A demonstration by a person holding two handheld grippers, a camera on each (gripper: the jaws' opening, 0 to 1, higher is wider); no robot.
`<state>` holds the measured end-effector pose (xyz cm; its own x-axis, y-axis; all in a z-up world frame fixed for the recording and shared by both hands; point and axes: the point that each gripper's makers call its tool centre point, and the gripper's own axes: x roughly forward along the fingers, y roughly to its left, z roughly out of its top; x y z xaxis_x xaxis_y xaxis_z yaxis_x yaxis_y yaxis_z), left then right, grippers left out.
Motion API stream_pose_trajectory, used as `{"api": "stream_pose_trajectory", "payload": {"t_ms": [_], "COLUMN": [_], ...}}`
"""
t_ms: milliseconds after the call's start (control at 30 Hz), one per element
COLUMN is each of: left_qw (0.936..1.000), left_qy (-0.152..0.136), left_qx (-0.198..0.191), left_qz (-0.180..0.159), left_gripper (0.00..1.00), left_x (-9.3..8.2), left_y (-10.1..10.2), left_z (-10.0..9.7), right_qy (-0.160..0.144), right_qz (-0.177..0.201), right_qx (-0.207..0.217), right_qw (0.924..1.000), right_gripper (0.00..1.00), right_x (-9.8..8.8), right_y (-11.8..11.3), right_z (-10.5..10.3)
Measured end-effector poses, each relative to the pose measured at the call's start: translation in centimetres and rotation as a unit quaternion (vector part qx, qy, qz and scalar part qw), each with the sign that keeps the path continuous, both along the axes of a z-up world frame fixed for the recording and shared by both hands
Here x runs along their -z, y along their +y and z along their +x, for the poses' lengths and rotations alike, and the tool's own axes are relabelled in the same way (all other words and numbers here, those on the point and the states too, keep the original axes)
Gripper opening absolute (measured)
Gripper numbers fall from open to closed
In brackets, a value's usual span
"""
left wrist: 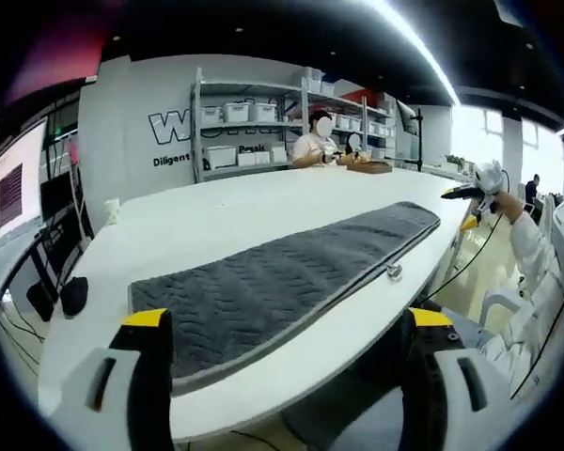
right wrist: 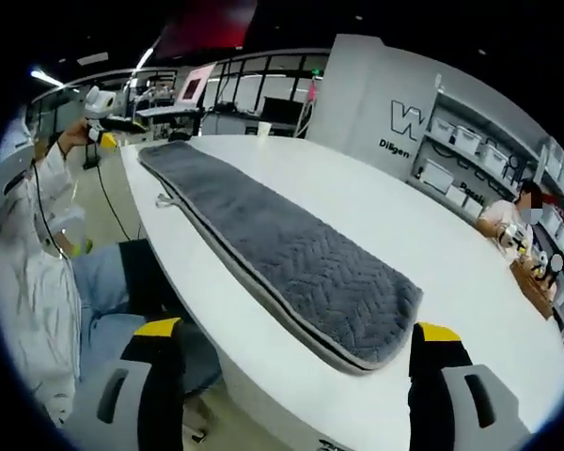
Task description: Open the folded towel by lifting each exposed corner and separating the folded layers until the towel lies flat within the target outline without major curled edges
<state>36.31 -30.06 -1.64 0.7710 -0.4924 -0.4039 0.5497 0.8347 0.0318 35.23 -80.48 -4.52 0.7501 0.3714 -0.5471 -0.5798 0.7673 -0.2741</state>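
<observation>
Towel [left wrist: 282, 282] first: I see it as a long grey strip, folded lengthwise, lying flat along the near edge of the white table [left wrist: 216, 211], its quilted wavy surface up and a paler hem running down the side nearest me. In the left gripper view it runs from between my jaws away toward the upper right; a small loop or tag [left wrist: 393, 272] sticks out from the hem just over the table edge. My left gripper [left wrist: 287, 324] has its yellow-tipped jaws spread wide and holds nothing; the left jaw sits in front of the towel's near end, the right jaw off the table edge, and I cannot tell whether either touches the cloth. In the right gripper view the towel [right wrist: 282, 249] runs the other way, its rounded end nearest me, between the jaws and a bit above them. My right gripper [right wrist: 296, 343] is likewise spread wide, with nothing in its grasp. A seated person in a white sleeve [right wrist: 28, 272] and blue trousers is just beside the table's edge, one hand [right wrist: 70, 141] raised near the towel's far end. Across the table another person [left wrist: 315, 146] sits before shelves [left wrist: 249, 117] of white bins, well apart from the towel. A monitor [left wrist: 14, 183] stands off to the left.
</observation>
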Motion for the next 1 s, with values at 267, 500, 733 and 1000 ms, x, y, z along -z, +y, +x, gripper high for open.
{"api": "stream_pose_trajectory", "payload": {"t_ms": [267,500,733,1000], "left_qw": [0.9993,0.9984,0.9982,0.9982], "left_qy": [0.023,0.034,0.039,0.043], "left_qx": [0.030,0.043,0.042,0.041], "left_qz": [0.001,-0.012,-0.019,-0.013], "left_gripper": [0.99,0.99,0.98,0.97], "left_x": [1.7,2.2,2.3,2.4], "left_y": [-1.8,-2.9,-3.0,-2.7], "left_z": [-0.3,-0.5,-0.6,-1.0], "right_qy": [-0.018,-0.006,0.006,0.010], "right_qz": [-0.021,-0.077,-0.101,-0.115], "right_qx": [0.012,0.022,0.023,-0.008], "right_qw": [0.9995,0.9968,0.9946,0.9933], "right_gripper": [0.73,0.52,0.47,0.34], "right_x": [-0.5,1.0,2.7,3.4], "right_y": [-2.1,-3.8,-4.2,-3.0], "right_z": [1.8,3.6,4.6,4.6]}}
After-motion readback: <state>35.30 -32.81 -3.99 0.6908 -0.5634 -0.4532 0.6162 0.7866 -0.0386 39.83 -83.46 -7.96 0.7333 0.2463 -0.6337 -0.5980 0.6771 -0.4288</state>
